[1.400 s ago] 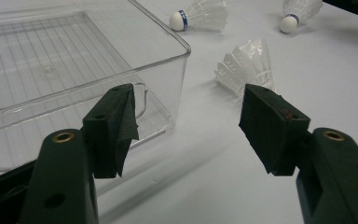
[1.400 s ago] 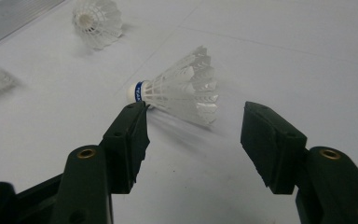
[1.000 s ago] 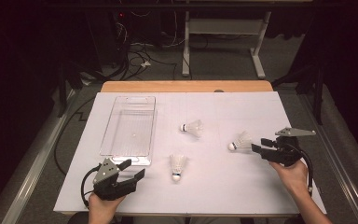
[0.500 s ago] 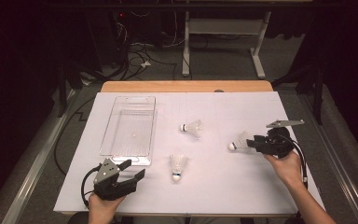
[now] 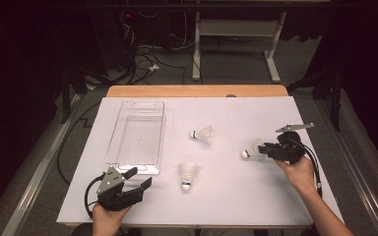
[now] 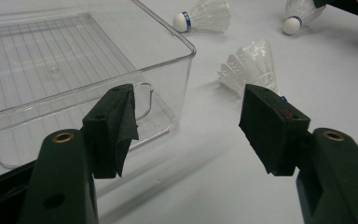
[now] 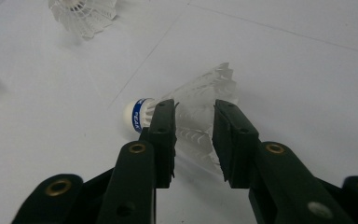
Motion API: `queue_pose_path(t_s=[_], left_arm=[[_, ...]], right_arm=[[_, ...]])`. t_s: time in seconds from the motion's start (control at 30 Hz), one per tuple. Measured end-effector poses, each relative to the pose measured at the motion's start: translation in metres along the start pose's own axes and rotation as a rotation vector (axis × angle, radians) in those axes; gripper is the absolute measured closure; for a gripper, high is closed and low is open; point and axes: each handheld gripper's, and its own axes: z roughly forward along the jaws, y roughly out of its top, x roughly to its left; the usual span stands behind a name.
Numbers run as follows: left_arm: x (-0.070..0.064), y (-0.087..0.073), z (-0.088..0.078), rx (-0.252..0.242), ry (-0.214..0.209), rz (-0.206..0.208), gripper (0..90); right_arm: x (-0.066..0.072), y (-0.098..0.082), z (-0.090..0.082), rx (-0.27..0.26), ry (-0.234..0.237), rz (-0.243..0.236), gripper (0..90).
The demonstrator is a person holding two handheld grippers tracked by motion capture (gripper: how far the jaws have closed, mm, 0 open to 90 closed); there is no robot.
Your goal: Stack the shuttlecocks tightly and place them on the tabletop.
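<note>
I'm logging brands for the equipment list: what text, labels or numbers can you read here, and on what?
White lettering on the blue band of the shuttlecock between the right gripper jaws: too small and blurred to read.
Blue bands of the other two shuttlecocks: nothing legible.
Clear bin: no text.

The clear box [image 5: 137,132] stands on the left part of the white table [image 5: 256,196] and blocks the way there. Just in front of it sits the left gripper [image 5: 139,179], jaws wide apart. Two birdies lie in the middle, one [image 5: 204,134] farther back and one [image 5: 189,174] nearer, with bare table between them. The near right part is bare, so a hand can pass
</note>
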Motion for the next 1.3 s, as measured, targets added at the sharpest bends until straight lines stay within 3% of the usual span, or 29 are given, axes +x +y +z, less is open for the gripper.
queue_pose_path(t_s=[0.57,1.3], left_arm=[[0.006,0.001,-0.005,-0.032,0.024,-0.021,36.8],[0.013,0.001,-0.008,-0.033,0.048,-0.020,36.7]], right_arm=[[-0.001,-0.001,-0.002,0.001,0.053,-0.011,89.2],[-0.001,-0.002,-0.008,-0.029,0.153,0.021,90.0]])
